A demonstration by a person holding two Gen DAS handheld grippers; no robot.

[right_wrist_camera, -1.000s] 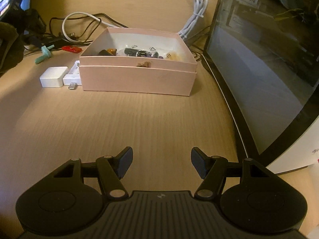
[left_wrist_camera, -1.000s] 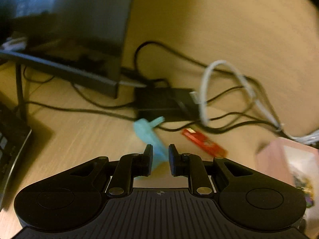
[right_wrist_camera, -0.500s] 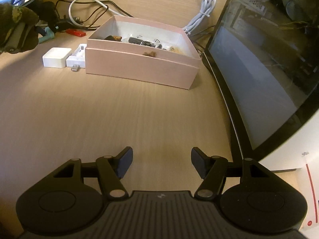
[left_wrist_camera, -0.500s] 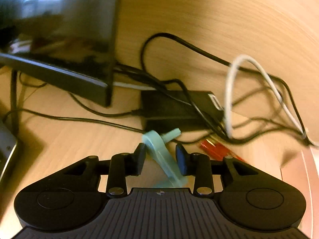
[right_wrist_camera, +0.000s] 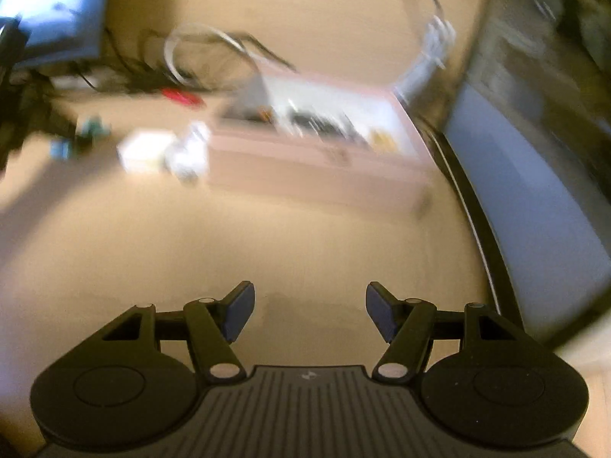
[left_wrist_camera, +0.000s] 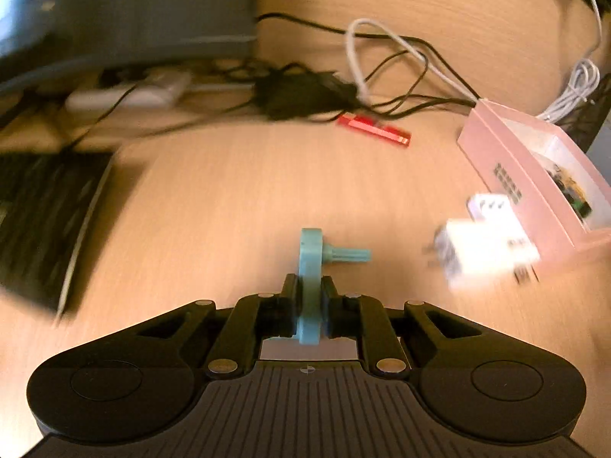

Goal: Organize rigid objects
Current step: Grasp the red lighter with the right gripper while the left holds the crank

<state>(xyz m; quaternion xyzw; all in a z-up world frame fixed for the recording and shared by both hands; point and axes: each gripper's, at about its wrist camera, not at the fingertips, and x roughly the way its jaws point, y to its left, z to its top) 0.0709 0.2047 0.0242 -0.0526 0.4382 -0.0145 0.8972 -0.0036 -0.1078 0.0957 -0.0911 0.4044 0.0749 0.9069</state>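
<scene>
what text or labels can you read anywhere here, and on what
Nothing can be read as words.
Pink box: rows of dark print on its side, too blurred to read.
White adapter: small dark marks, blurred.
Red stick: no legible print.
Teal part in the left hand-held gripper: no marking visible.
Right wrist view: too motion-blurred for any text.

Light wood-grain desk (left_wrist_camera: 236, 198), blurred by motion in both views. Directly on it: pink box (left_wrist_camera: 511, 160) at right, white adapter (left_wrist_camera: 488, 255) and a smaller white piece (left_wrist_camera: 490, 206) just beside the box's wall, red flat stick (left_wrist_camera: 374, 129) further back. Along the rear edge, black brick (left_wrist_camera: 301, 93) amid tangled black cables (left_wrist_camera: 416, 65), white cable (left_wrist_camera: 355, 57) looping over them, dark keyboard (left_wrist_camera: 42, 213) at left.
</scene>
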